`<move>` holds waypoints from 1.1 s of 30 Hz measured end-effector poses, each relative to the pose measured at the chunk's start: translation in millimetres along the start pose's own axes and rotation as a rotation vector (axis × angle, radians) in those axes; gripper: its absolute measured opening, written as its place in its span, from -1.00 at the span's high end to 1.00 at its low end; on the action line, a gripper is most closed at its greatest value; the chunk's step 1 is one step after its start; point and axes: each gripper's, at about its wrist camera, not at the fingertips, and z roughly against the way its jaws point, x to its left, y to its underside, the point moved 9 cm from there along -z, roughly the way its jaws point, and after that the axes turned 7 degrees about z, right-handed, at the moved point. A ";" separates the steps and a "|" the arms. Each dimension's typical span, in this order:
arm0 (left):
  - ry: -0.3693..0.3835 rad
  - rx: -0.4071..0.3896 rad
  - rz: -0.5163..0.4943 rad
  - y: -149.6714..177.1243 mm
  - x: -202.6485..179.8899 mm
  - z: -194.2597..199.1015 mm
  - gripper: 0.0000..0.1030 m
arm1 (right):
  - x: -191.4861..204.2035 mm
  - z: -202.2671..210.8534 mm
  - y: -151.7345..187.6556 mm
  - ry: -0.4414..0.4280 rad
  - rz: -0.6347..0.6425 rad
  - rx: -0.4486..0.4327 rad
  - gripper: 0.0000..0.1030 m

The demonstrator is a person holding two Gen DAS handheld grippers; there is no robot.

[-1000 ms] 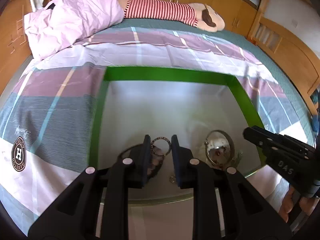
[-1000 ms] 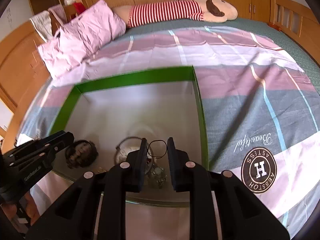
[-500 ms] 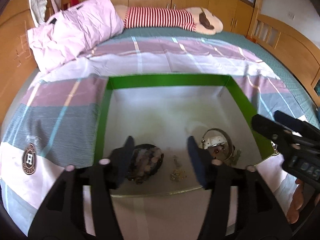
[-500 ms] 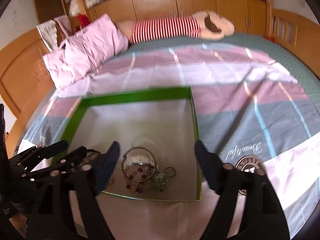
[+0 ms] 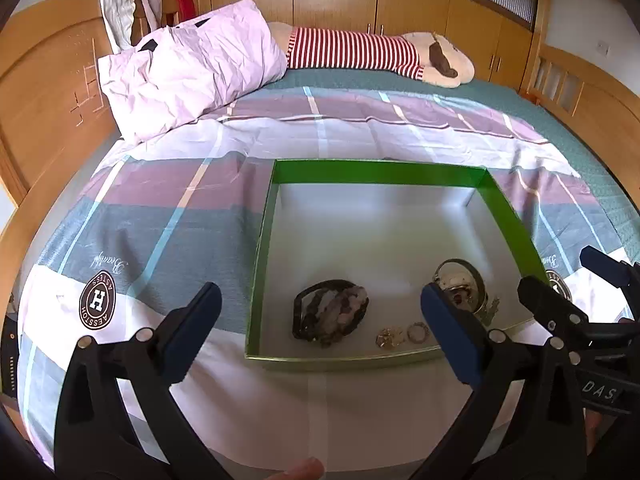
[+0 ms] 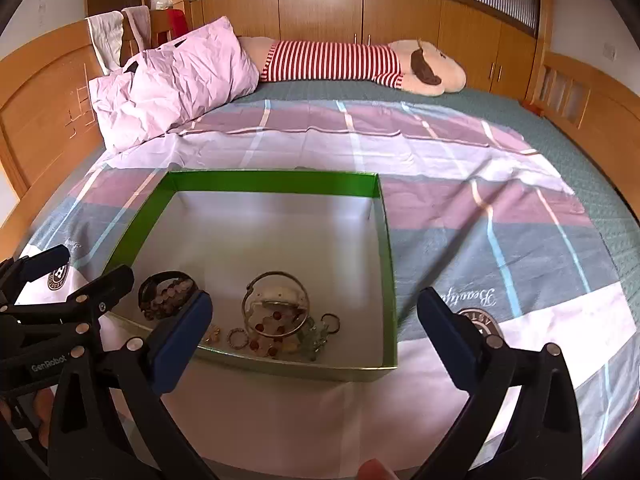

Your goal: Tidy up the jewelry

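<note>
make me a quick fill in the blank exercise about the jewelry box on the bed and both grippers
1. All the jewelry lies inside the shallow box with ____ walls.
2. The left gripper and the right gripper both have ____ jaws.
3. The large silver bangle lies near the box's ____ edge.

Missing words: green; open; front

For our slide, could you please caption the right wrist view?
Open right gripper above a green-walled box holding a metal bangle and small rings on a plaid bedspread.
</note>
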 end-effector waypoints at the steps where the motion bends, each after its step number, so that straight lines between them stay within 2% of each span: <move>1: -0.009 0.006 -0.004 0.5 -0.1 -1.1 -0.96 | 0.7 -0.8 1.2 0.001 -0.002 0.003 -0.97; 5: -0.039 0.009 -0.019 1.7 -1.3 -3.1 -0.96 | 1.3 -3.1 2.8 0.011 0.004 0.011 -0.97; 33: -0.036 0.019 -0.014 2.2 -1.4 -3.1 -0.96 | -0.8 -6.1 6.1 -0.009 -0.022 0.021 -0.97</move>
